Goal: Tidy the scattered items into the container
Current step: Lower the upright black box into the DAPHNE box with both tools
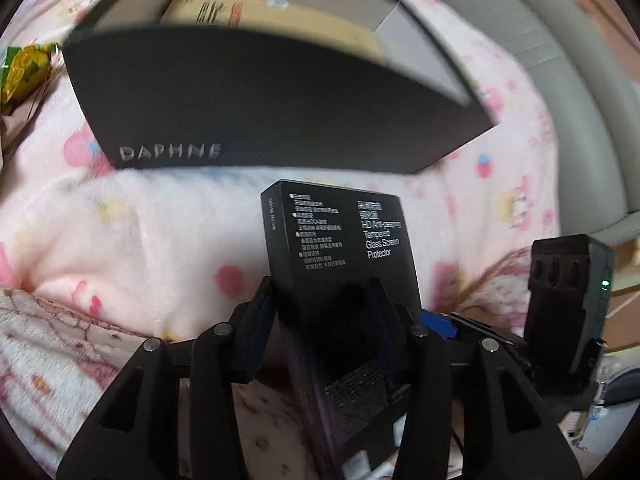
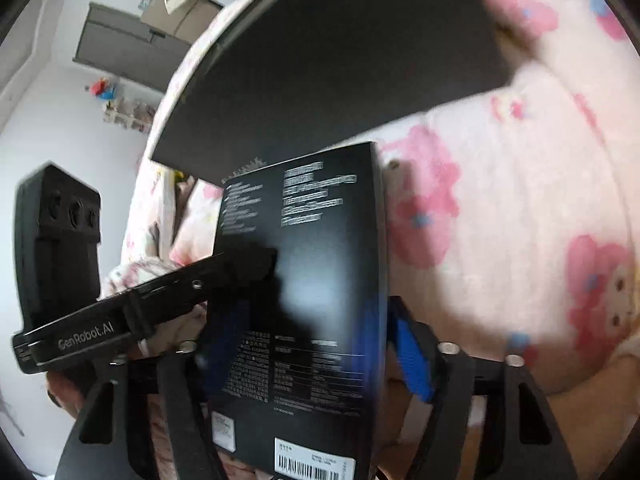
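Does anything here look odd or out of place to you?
Yes. Both tools seem to have the same flat black screen protector box at once: the left tool straddles it while the right tool has it between its fingers. A green and yellow wrapper lies outside the big black container on the pink blanket.

A pink cartoon-print blanket (image 1: 160, 220) covers the bed, bearing a black open box (image 1: 280, 112) and a green-yellow packet (image 1: 24, 68).
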